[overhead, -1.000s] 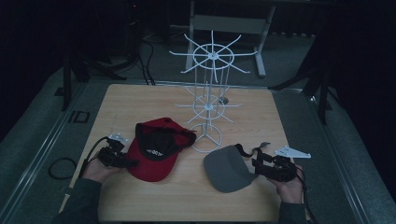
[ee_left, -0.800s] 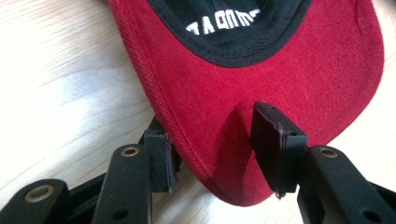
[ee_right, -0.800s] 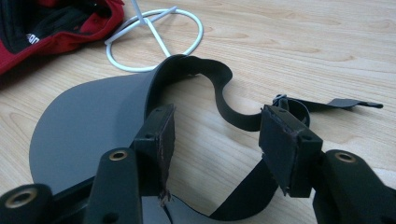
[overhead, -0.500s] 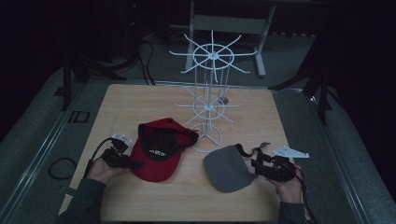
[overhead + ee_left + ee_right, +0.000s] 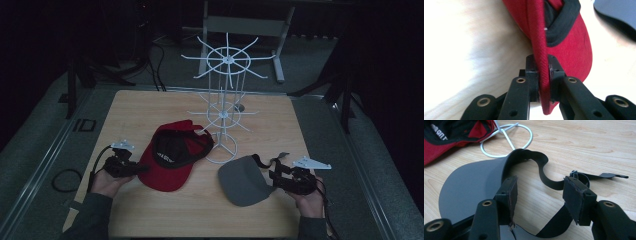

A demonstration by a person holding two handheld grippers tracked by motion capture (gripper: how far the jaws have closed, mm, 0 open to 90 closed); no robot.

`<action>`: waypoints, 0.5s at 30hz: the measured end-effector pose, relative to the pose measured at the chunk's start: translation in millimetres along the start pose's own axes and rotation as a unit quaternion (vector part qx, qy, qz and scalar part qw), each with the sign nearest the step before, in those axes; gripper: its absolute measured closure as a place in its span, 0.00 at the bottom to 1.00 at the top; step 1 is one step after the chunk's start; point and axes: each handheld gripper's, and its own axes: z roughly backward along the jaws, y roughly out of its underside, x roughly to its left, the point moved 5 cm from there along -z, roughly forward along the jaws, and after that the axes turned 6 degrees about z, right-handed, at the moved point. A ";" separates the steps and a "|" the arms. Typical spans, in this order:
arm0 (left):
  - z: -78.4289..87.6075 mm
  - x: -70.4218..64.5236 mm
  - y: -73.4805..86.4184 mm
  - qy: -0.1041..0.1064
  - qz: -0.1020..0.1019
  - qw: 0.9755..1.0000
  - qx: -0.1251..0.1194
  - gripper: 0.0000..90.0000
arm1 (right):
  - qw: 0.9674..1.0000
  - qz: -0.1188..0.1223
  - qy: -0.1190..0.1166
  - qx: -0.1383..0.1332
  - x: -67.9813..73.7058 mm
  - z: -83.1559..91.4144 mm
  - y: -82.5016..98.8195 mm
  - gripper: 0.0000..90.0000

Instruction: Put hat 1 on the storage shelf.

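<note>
Left gripper clamped on red cap brim; right gripper jaws apart around grey visor strap.
Risk: the thin brim-edge grip may slip on lifting, and the cap may snag the wire rack just beside it.

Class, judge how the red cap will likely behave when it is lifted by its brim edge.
The red cap is pinched at its brim edge by the left tongs, which have just been closing. The brim keeps its curve, so probably stiff. The fabric crown will likely sag. It looks light, and woven cloth should grip rather than slip.
</note>
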 end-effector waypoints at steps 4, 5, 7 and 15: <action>11.3 -0.9 -4.2 -0.027 -0.004 0.999 -0.044 0.95 | 1.000 -0.001 0.001 0.000 -0.2 -0.2 0.1 0.50; 13.0 -1.9 -5.0 -0.032 -0.007 0.998 -0.049 0.95 | 1.000 0.000 0.002 0.000 -0.6 -0.4 0.3 0.50; 15.9 -3.6 -6.5 -0.040 -0.013 0.997 -0.063 0.95 | 1.000 0.002 0.008 0.003 -1.5 -0.9 1.0 0.50; 22.0 -2.8 -10.6 -0.061 -0.010 0.993 -0.101 0.96 | 0.999 0.012 0.030 0.017 -3.9 -3.9 3.7 0.50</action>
